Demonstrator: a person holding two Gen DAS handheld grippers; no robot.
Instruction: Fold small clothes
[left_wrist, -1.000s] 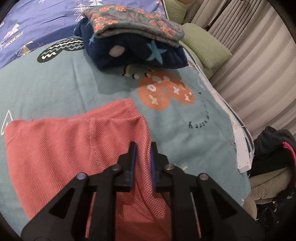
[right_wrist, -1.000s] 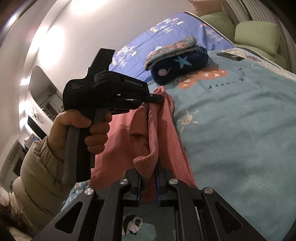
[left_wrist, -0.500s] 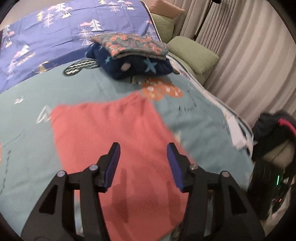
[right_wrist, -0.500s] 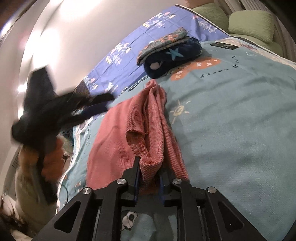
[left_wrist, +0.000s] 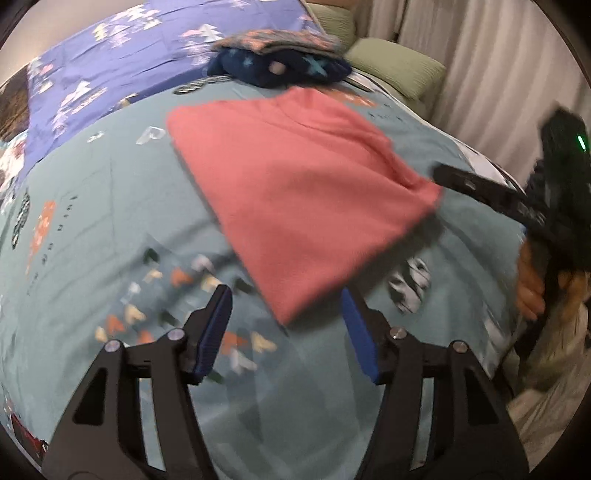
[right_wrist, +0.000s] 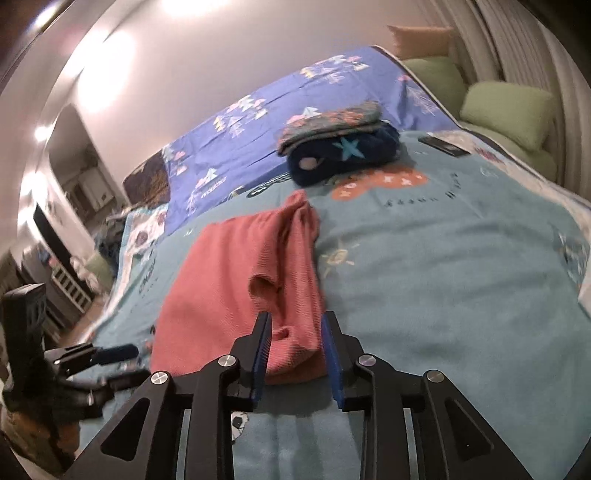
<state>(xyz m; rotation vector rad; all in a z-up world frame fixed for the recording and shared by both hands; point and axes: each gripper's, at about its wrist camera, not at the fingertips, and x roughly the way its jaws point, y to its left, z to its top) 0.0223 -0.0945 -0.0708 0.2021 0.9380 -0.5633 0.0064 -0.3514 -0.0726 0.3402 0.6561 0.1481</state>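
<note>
Now coral garment (right_wrist: 236, 291) folded on bedspread (right_wrist: 443, 280), fingers apart

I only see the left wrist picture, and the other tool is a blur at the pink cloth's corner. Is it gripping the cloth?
Observer: No. The right gripper has its jaws apart, and a corner of the salmon-pink knit garment lies loose between them.
Operator: Does the cloth lie flat there?
Observer: No. The side running up from those jaws is bunched into a raised fold, while the rest lies flat.
</note>
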